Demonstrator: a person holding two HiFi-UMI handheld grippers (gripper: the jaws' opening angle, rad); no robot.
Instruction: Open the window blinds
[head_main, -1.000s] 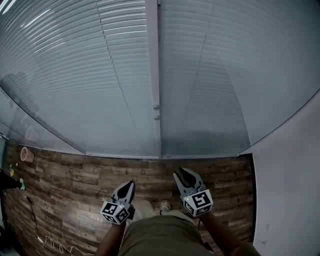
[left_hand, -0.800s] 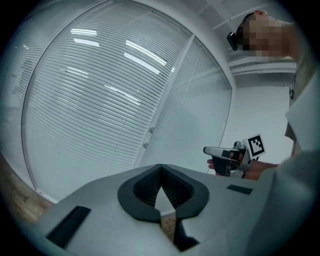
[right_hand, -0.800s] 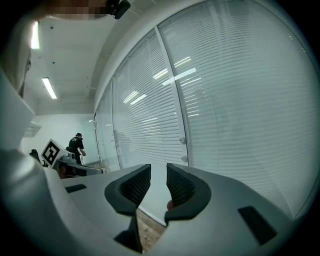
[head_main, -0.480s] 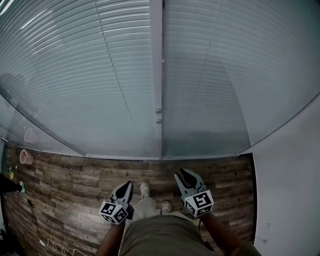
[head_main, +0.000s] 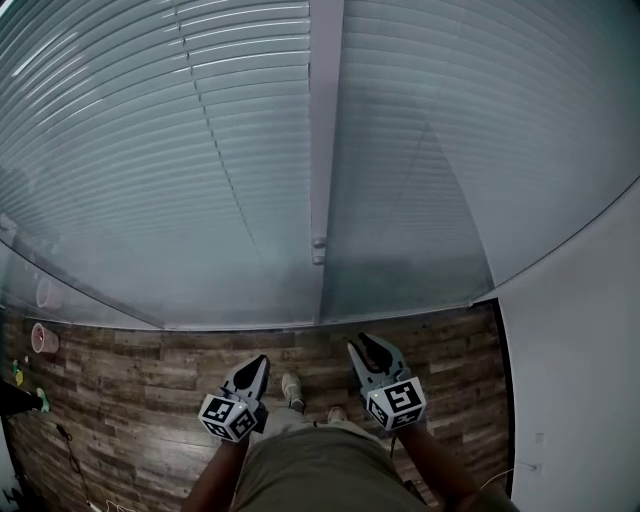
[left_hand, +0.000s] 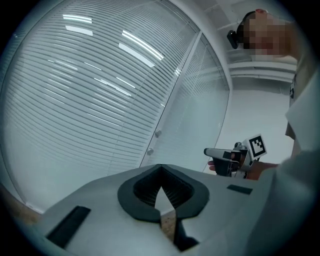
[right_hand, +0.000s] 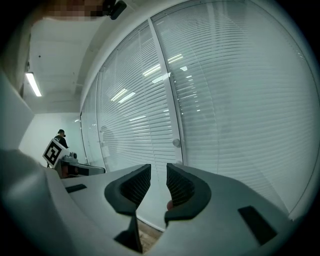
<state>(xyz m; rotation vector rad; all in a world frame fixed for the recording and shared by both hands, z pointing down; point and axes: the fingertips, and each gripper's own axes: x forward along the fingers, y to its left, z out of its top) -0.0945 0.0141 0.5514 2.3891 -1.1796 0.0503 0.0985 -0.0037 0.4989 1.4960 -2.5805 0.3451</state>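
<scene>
Head view: the blinds (head_main: 200, 150) fill the upper part of the picture. They hang in two panels, one on each side of an upright post (head_main: 324, 120), and reach down close to the wood floor (head_main: 150, 370). Two small knobs (head_main: 318, 243) sit low on the post. Both grippers are held low over the floor, apart from the blinds and pointing towards them. The left gripper (head_main: 260, 362) has its jaws together. The right gripper (head_main: 365, 343) has its jaws partly apart.

Left gripper view: the left gripper (left_hand: 160, 167) has its jaw tips touching and holds nothing. The blinds (left_hand: 90, 90) stand ahead, with the knobs (left_hand: 157, 133) just above the jaws. The right gripper (left_hand: 225, 152) shows at the right.

Right gripper view: the right gripper (right_hand: 158, 167) has a narrow gap between its pads, with only the blinds (right_hand: 240, 90) showing through it. One knob (right_hand: 176, 143) sits just above the jaws. The left gripper (right_hand: 75, 169) shows at the left.
</scene>
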